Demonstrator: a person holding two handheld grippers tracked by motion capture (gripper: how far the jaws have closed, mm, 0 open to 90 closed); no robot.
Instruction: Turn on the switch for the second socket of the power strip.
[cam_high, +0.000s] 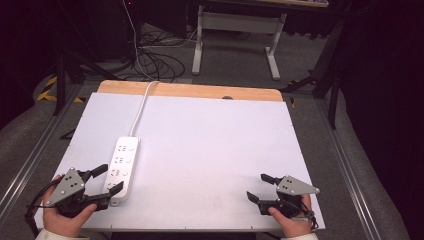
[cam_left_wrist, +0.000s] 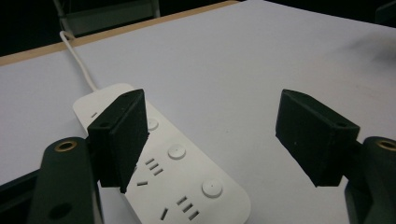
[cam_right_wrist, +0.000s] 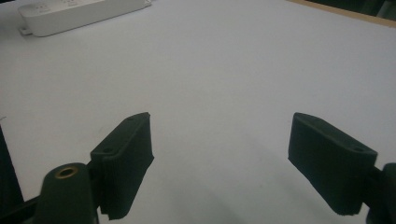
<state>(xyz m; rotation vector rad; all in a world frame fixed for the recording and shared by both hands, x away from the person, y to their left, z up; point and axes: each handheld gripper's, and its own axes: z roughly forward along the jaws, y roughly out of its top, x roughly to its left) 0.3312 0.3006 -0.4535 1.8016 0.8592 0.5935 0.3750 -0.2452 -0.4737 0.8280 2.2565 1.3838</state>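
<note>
A glossy white, round-cornered power strip (cam_high: 123, 169) lies near the smooth white surface's (cam_high: 210, 150) front-left corner, just beside the wide-open left gripper (cam_high: 107, 180), while the right gripper (cam_high: 260, 187) gapes empty near the front-right corner.

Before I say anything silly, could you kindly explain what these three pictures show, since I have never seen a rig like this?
No robot here: a person holds a hand-held gripper in each hand. The high view looks down from above the table; the left gripper is at lower left, the right gripper at lower right. The other two pictures come from cameras riding on each gripper, looking along its black jaws. On the white surface lies a white power strip with its cable running to the far edge. Both grippers are open and hold nothing; the left one hovers at the strip's near end.
</note>
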